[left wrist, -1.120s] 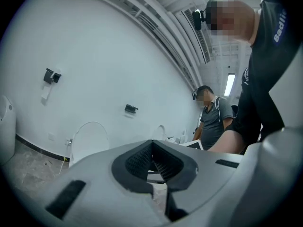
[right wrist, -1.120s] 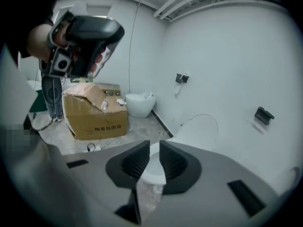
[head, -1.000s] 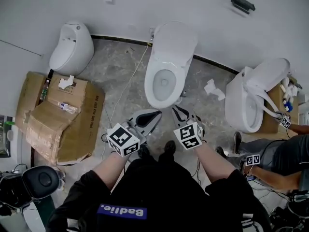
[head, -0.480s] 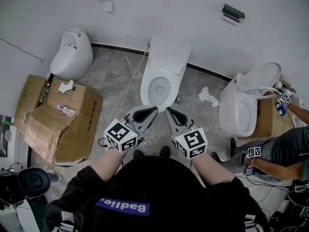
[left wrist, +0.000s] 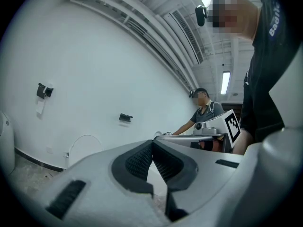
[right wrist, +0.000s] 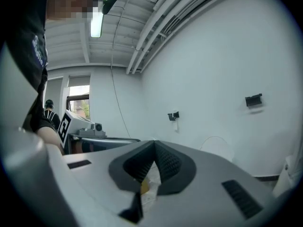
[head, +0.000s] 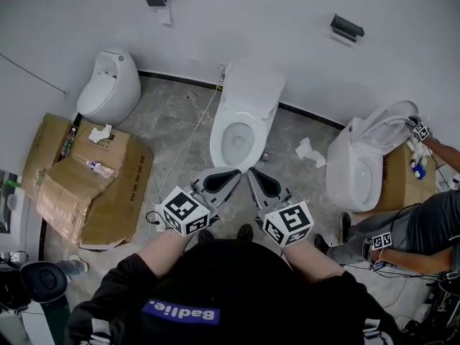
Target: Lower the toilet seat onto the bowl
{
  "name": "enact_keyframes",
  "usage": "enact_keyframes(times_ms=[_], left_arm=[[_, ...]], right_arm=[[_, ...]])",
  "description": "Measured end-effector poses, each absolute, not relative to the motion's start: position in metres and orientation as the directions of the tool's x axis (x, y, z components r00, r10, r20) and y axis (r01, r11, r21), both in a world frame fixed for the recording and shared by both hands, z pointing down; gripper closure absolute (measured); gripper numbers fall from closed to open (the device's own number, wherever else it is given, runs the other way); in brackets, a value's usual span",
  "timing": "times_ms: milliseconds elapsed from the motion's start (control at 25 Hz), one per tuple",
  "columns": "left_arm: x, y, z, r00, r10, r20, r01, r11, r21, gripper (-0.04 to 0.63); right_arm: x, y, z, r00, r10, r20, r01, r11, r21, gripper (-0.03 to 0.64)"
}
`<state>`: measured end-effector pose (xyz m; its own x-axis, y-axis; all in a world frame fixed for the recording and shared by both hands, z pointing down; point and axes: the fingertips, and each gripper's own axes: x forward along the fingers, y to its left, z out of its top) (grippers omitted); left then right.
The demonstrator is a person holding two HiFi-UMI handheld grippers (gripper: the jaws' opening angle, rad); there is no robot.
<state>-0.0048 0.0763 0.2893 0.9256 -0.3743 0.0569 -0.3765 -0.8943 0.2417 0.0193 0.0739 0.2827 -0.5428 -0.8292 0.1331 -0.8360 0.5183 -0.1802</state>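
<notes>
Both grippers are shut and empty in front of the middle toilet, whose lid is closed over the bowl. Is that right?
Not quite: the head view shows the lid raised and the bowl open. The left gripper and right gripper are indeed shut and empty in front of it.
</notes>
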Motion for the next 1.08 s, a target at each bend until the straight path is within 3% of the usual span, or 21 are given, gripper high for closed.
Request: enact_keyframes(times_ms=[1080], left_arm=[[-0.014,0.088,0.287,0.926,-0.375,0.048,-0.375,-0.895,0.240,0.580]], right_arm=[[0.018,0.082,0.284,-0.524,-0.840,0.138,-0.848,0.501,-0.170,0.591]])
